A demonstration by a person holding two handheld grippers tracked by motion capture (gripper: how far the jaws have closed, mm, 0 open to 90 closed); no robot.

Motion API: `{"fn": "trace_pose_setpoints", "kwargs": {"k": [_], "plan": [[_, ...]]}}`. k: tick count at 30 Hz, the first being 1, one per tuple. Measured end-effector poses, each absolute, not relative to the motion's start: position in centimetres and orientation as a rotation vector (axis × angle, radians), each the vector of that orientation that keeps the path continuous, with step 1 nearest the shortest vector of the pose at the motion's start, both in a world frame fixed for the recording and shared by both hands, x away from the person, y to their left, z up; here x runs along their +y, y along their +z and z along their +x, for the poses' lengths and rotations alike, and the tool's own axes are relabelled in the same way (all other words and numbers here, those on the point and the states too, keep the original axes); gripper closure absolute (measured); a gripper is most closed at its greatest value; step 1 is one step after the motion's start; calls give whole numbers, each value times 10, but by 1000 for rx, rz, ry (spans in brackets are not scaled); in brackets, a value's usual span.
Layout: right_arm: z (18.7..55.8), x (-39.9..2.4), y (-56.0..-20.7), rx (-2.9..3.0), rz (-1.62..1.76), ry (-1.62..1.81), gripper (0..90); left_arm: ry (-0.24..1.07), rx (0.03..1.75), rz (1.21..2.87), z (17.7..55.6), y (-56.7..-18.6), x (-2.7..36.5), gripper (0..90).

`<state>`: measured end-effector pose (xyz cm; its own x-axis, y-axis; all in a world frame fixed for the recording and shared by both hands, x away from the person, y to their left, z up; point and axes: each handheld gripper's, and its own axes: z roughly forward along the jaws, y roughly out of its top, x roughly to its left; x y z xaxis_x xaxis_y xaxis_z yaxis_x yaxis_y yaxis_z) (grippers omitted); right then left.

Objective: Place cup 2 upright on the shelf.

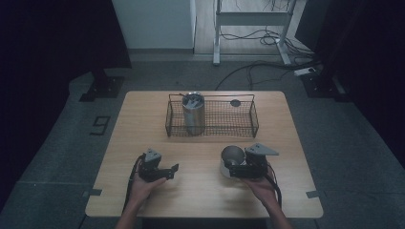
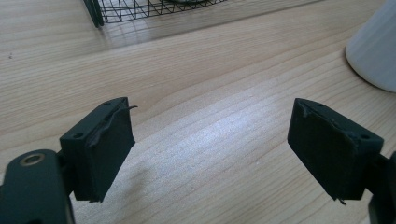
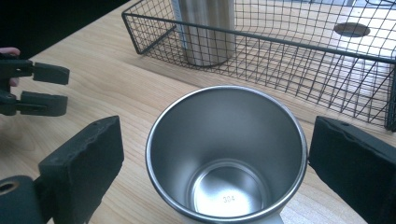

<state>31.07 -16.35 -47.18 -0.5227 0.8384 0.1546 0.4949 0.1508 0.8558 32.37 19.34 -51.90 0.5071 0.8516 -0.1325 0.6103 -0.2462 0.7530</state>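
Note:
A steel cup (image 1: 232, 155) with a white outside stands upright on the wooden table (image 1: 200, 191), right of centre. My right gripper (image 1: 234, 167) reaches it from the near side. In the right gripper view the cup (image 3: 226, 154) sits between the two black jaws of the right gripper (image 3: 219, 135), which stand apart and do not press its rim. My left gripper (image 1: 173, 171) rests near the front left, held in a hand. Its jaws (image 2: 210, 140) stand wide over bare wood, and the cup's white side (image 2: 373, 51) shows at the upper right.
A black wire basket (image 1: 210, 97) stands at the back of the table. It holds a tall steel tumbler (image 1: 193, 114) on its left side and a small dark disc (image 1: 235, 102) at its back right. The left gripper (image 3: 51, 88) shows far left in the right gripper view.

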Motion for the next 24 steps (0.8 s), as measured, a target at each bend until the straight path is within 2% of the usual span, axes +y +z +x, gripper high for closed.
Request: {"fn": "trace_pose_setpoints", "kwargs": {"k": [24], "plan": [[324, -150, -488, 2129, 1281, 1161, 9, 386, 1208, 1983, 325, -522, 194, 144]]}}
